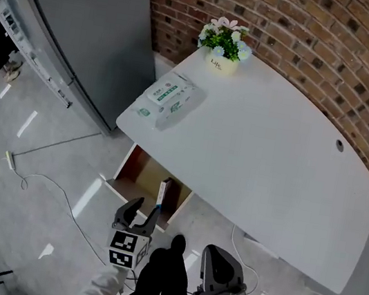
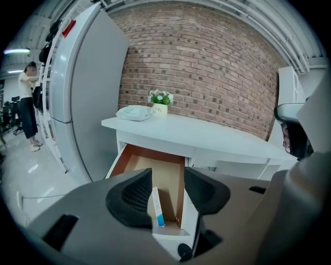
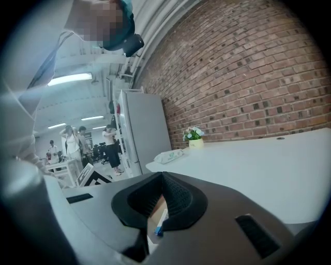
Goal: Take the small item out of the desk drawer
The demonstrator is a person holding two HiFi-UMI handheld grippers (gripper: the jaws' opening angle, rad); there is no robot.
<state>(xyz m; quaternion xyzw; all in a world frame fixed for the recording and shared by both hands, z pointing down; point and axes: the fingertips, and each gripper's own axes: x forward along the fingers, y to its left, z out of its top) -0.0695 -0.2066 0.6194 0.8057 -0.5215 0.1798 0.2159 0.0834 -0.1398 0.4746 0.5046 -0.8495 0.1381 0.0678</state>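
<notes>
Within open drawer (image 1: pixel 137 170), small upright box (image 1: pixel 161 193).

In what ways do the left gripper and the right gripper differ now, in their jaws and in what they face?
The left gripper has its jaws apart; the right gripper has them together. The left gripper faces the open brown wooden drawer, where the slim white box with a blue end stands upright, untouched; the right gripper looks over the white desk top. Both have black ribbed pads and hold nothing.
</notes>
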